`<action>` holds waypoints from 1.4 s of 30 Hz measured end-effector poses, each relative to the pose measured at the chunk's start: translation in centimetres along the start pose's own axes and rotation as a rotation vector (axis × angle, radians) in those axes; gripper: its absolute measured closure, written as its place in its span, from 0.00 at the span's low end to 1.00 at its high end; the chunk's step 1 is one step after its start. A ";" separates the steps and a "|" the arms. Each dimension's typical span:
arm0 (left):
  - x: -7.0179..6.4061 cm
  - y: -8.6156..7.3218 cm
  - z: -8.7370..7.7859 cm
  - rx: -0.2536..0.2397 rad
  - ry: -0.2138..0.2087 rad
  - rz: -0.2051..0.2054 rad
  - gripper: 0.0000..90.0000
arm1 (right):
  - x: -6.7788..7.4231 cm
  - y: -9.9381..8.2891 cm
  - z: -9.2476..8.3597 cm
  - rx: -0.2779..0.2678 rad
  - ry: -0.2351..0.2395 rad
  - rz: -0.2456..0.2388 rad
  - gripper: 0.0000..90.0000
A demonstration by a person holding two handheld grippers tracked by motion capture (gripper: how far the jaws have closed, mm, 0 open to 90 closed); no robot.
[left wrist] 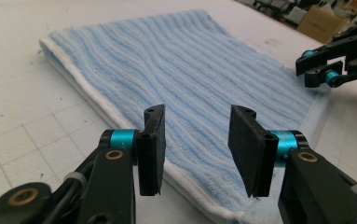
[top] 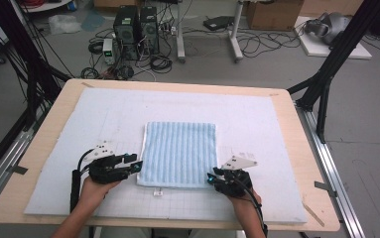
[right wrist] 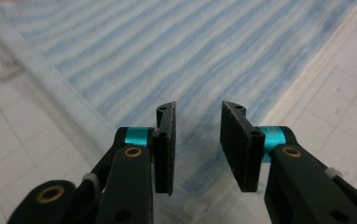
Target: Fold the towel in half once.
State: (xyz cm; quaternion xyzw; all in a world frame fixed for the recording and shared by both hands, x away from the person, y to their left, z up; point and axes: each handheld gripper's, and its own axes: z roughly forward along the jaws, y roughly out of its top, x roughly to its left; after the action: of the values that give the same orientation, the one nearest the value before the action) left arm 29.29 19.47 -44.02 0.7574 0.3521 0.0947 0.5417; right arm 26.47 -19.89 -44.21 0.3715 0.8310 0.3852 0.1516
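A light blue striped towel (top: 179, 153) lies folded flat in the middle of the white gridded mat (top: 257, 119) that covers the wooden table (top: 301, 144). All places here are given from the towel.

At its near left corner sits the left gripper (top: 135, 163), held in the person's left hand (top: 94, 191) and pointing toward the towel's left edge. In the left gripper view its jaws stand apart over the white-bordered near edge (left wrist: 199, 196), with nothing pinched between the pads.

At the towel's near right corner sits the right gripper (top: 211, 177), held in the right hand (top: 242, 201). In the right gripper view its jaws are parted too, a narrower gap, poised over the corner of the cloth (right wrist: 199, 182); the pads press on nothing.

Just off the near edge, a small white tag (top: 157, 193) lies on the mat.
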 end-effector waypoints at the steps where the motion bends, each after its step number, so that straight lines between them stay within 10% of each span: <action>1: 0.0 0.0 0.1 0.004 0.002 0.001 0.63 | 0.2 -0.1 0.2 0.028 -0.009 -0.034 0.76; 8: 0.4 0.4 0.5 0.023 0.009 -0.013 0.64 | 0.8 -0.5 -0.8 0.062 0.000 -0.109 0.75; 14: 1.4 1.3 1.8 0.041 0.015 -0.003 0.64 | -1.0 0.6 -1.2 -0.082 0.060 0.023 0.69; 25: 3.9 3.6 6.8 0.075 0.080 0.021 0.81 | -5.0 4.6 3.7 -0.074 -0.059 0.085 0.77; 32: 4.6 4.1 9.1 0.182 0.185 0.037 0.83 | -6.2 5.5 6.5 -0.010 -0.074 0.089 0.76; 42: 4.9 4.2 8.2 0.181 0.228 0.012 0.75 | -7.5 4.1 4.8 -0.009 -0.124 0.122 0.73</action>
State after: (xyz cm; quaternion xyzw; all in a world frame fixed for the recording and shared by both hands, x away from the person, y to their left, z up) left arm 39.01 15.76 -44.74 0.7896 0.4140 0.1513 0.4270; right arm 36.19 -21.09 -44.57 0.4439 0.7942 0.3735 0.1806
